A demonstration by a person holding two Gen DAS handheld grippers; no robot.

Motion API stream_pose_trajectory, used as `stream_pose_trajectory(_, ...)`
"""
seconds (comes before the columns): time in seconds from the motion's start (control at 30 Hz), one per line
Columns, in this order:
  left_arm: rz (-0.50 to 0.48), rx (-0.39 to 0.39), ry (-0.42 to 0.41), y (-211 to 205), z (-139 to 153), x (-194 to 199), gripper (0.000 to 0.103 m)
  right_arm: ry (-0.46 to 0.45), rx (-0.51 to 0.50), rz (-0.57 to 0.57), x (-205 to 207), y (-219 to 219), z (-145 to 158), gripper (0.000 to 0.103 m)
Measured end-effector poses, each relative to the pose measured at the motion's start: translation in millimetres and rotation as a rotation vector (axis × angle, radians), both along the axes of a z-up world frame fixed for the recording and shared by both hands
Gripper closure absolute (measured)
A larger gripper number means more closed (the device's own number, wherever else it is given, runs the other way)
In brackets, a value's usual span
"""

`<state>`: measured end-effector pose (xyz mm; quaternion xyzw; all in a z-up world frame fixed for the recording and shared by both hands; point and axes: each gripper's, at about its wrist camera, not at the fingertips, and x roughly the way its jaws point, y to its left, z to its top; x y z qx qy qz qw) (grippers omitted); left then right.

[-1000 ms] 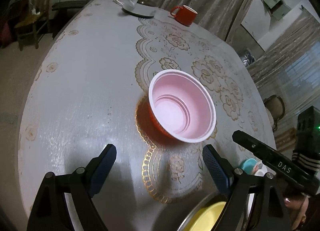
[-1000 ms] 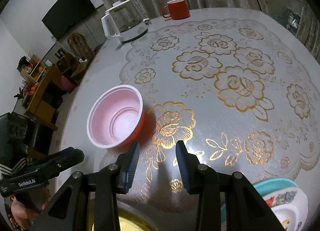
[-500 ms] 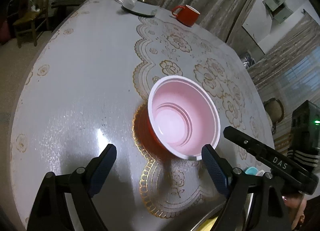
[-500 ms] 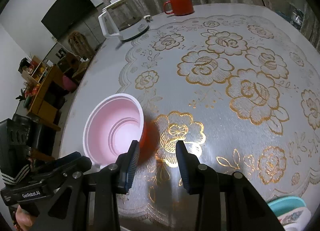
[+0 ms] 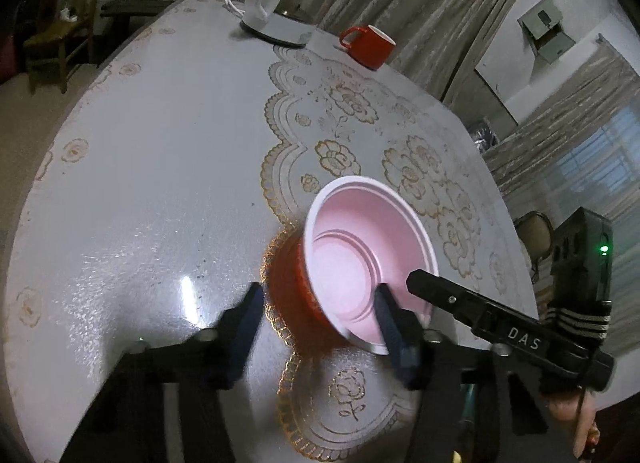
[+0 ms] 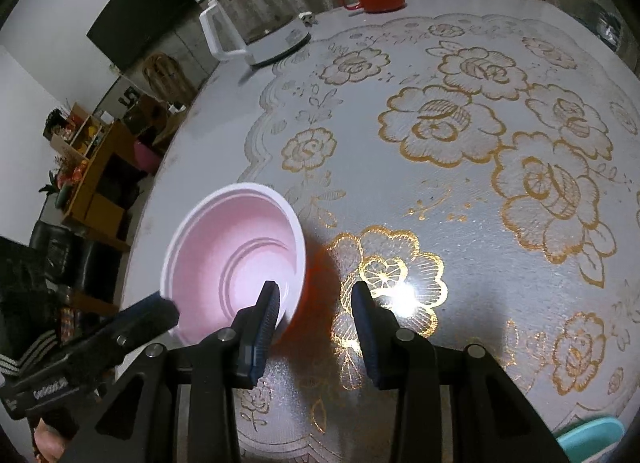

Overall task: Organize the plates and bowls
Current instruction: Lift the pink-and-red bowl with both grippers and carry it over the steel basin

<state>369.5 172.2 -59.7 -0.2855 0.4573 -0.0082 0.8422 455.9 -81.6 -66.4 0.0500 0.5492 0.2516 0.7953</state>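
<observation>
A bowl (image 5: 360, 263), red outside and pink inside, stands on the round table (image 5: 160, 183). My left gripper (image 5: 320, 327) is open and straddles the bowl's near rim: its right finger is inside the bowl, its left finger outside the red wall. In the right wrist view the bowl (image 6: 236, 255) sits at lower left. My right gripper (image 6: 316, 319) is open around the bowl's right rim, with its left finger over the pink inside and its right finger outside. Each gripper shows at the edge of the other's view.
A white kettle (image 5: 280, 3) and a red mug (image 5: 368, 47) stand at the table's far edge. A teal plate edge (image 6: 592, 439) shows at lower right in the right wrist view. Chairs, a shelf and curtains surround the table.
Both grippers have moved forward onto the bowl. The left gripper's jaws have narrowed and now straddle its near rim. The yellow plate has left both views.
</observation>
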Motion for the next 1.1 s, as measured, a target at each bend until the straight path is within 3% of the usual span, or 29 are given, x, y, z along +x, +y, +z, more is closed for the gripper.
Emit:
stream_pose_trajectory(0.17, -0.012, 0.005, 0.002, -1, -8, 2, 0.067, -0.001, 0.014, 0.027, -1, 3, -3, 0.078)
stream_pose_trajectory(0.43, -0.048, 0.042, -0.007, -12, -7, 4, 0.084, 0.011, 0.022, 0.043, -4, 4, -9, 0.084)
stream_pose_trajectory(0.57, -0.053, 0.051, -0.019, -18, -4, -2, 0.085, 0.005, 0.030, 0.041, -11, 0, -5, 0.089)
stream_pose_trajectory(0.9, -0.065, 0.050, -0.062, -38, 8, -21, 0.085, -0.021, 0.056, 0.006, -38, -19, 11, 0.089)
stream_pose_trajectory(1.1, -0.075, 0.056, -0.113, -51, 26, -38, 0.085, -0.088, 0.076, -0.009, -61, -33, 33, 0.089)
